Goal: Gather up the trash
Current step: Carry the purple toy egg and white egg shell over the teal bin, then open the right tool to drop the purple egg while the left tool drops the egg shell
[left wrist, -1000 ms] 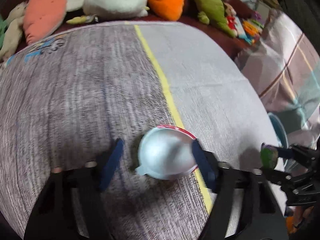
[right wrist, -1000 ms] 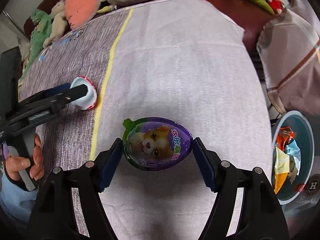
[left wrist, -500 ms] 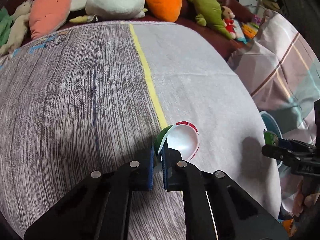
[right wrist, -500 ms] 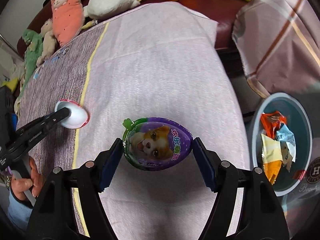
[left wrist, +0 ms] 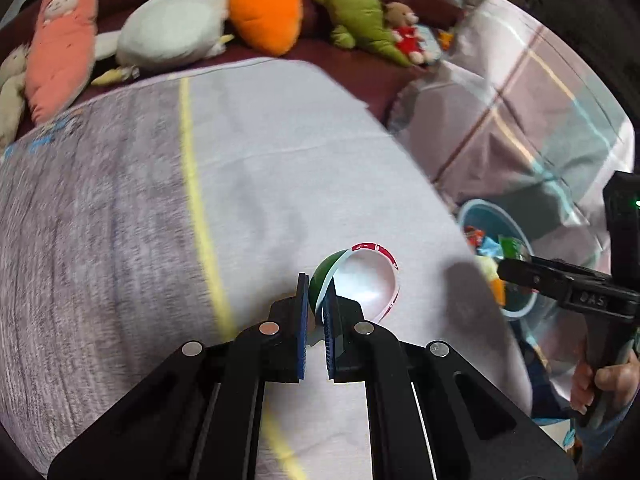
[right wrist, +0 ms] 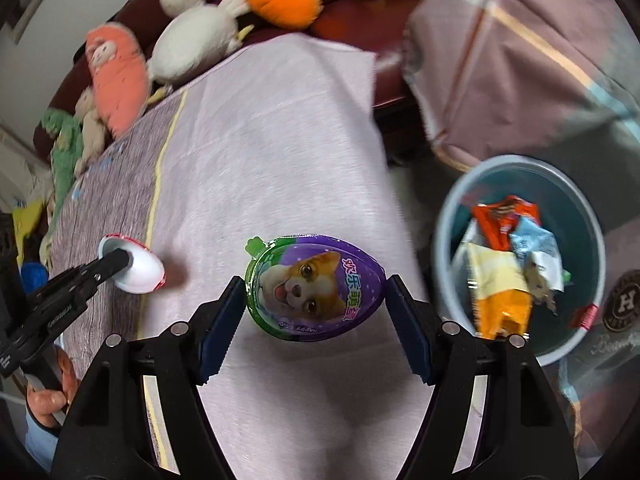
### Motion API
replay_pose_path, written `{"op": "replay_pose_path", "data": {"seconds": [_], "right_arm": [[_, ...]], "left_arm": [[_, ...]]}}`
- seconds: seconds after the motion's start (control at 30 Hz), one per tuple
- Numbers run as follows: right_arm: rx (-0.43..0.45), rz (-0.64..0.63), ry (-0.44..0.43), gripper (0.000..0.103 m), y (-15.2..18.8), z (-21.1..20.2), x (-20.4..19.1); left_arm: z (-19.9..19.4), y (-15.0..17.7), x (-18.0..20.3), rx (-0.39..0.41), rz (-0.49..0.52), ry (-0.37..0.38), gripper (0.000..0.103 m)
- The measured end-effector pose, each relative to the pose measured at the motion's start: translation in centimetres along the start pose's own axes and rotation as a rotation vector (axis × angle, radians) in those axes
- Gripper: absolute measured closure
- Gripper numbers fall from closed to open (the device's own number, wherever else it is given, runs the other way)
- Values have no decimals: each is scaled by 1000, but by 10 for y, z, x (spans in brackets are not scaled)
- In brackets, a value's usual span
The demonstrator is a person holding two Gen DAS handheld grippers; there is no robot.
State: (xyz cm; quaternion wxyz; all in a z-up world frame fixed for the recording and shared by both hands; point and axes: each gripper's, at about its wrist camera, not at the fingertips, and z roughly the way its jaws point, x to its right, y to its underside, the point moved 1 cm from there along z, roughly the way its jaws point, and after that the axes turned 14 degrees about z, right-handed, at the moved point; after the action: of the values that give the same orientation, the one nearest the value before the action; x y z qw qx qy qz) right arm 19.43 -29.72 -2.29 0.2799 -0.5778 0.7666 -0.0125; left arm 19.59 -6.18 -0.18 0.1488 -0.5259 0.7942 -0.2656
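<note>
My left gripper [left wrist: 316, 300] is shut on the rim of a white half egg shell [left wrist: 366, 280] with a red and green edge, held above the bed; it also shows in the right wrist view [right wrist: 134, 266]. My right gripper [right wrist: 316, 292] is shut on a purple egg-shaped package [right wrist: 316, 286] printed with a dog, held above the bed's right edge. A blue trash bin [right wrist: 452, 216] with several wrappers stands on the floor to the right; it also shows in the left wrist view [left wrist: 480, 210]. In that view my right gripper [left wrist: 508, 258] hangs over the bin's rim.
The bed cover [left wrist: 280, 152] is grey and pale lilac with a yellow stripe [left wrist: 192, 184]. Plush toys line the far edge: an orange carrot [left wrist: 264, 4], a white one [left wrist: 168, 32], a green one [left wrist: 356, 8]. A plaid blanket [left wrist: 520, 112] lies at the right.
The left gripper closed on the half shell's rim and lifted it, moving right. The right gripper carried the purple egg right, toward the bin.
</note>
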Motion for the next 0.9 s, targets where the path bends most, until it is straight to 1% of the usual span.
{"op": "replay_pose_path", "data": {"seconds": [0.23,0.37,0.5,0.7,0.8,0.9], "right_arm": [[90,116,23,35,-23,-40,74],[141,169,52,35,-35,-65,118],[156,205,75,35,-43,-75,152],[142,233,79,35,-50,-71,178],[125,234,66,34,-57,-63,183],[105,247,35,33,-62,-56,186]], "left_arm": [[13,-31,69,0,97,69,96],[29,-47,113,-10,147,111,96],[44,-59,147,-26,194,141,96],[63,-73,186,-40,249,168,95],[69,-76,195,-49,262,172,95],[79,-78,202,-66,269,172,95]]}}
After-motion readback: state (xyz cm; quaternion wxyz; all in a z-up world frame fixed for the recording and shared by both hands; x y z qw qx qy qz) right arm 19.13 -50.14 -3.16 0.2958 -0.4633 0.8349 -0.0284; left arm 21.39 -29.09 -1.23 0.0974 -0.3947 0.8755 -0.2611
